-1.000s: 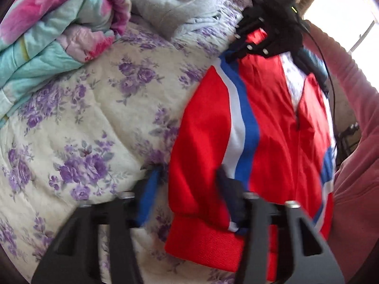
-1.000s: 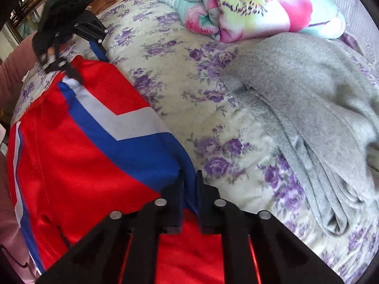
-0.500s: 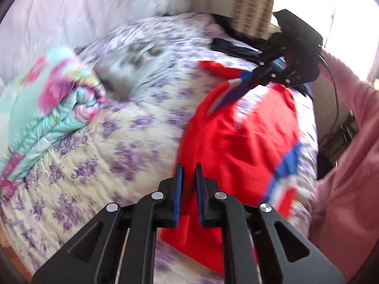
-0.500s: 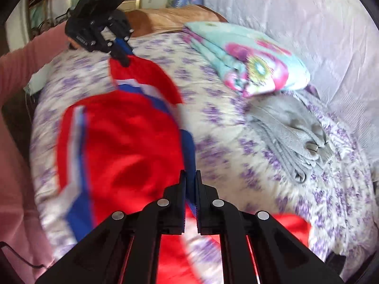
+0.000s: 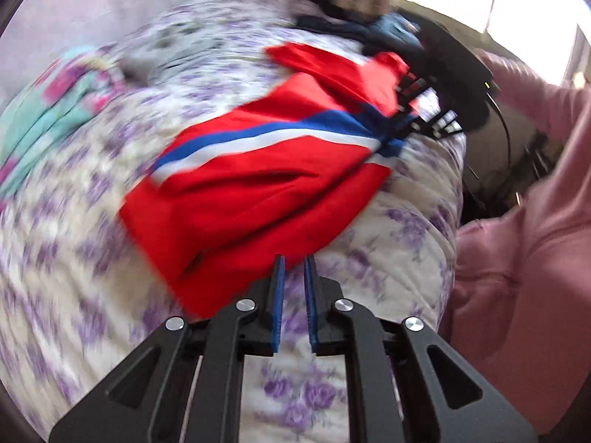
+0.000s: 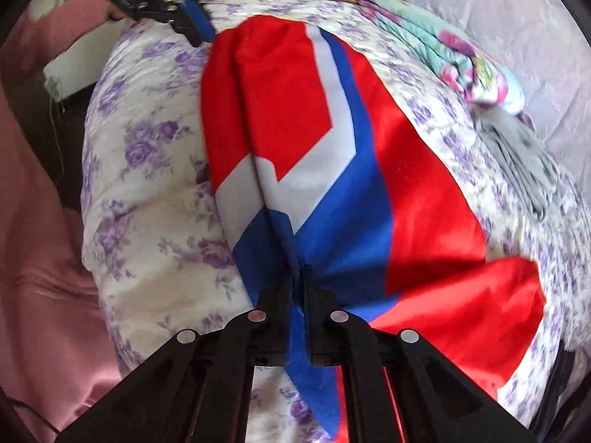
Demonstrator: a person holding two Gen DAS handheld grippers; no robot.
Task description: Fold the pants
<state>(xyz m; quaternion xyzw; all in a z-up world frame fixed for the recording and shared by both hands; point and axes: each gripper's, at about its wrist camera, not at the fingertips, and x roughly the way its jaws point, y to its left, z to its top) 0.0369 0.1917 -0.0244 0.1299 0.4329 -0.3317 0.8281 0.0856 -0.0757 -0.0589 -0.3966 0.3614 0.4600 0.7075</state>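
Note:
Red pants point(image 5: 258, 184) with a blue and white stripe hang stretched between my two grippers over the bed. My left gripper point(image 5: 293, 260) is shut, and the pants' red edge reaches its fingertips. In the right wrist view the left gripper point(image 6: 207, 33) sits at the far top corner of the pants point(image 6: 406, 170). My right gripper point(image 6: 301, 271) is shut on the blue part of the fabric, which bunches between its fingers. In the left wrist view it shows as a black shape point(image 5: 406, 118) at the pants' far end.
A floral bedspread point(image 5: 74, 258) covers the bed. A folded colourful quilt point(image 6: 461, 55) and a grey garment point(image 6: 517, 158) lie near the wall. Dark clothes point(image 5: 332, 26) are piled at the bed's far end. The person's pink sleeve point(image 5: 517, 258) fills the bed's near side.
The left gripper went from open around the pants' hem to shut on it. Both grippers then swept sideways across the bed, lifting and turning the pants between them.

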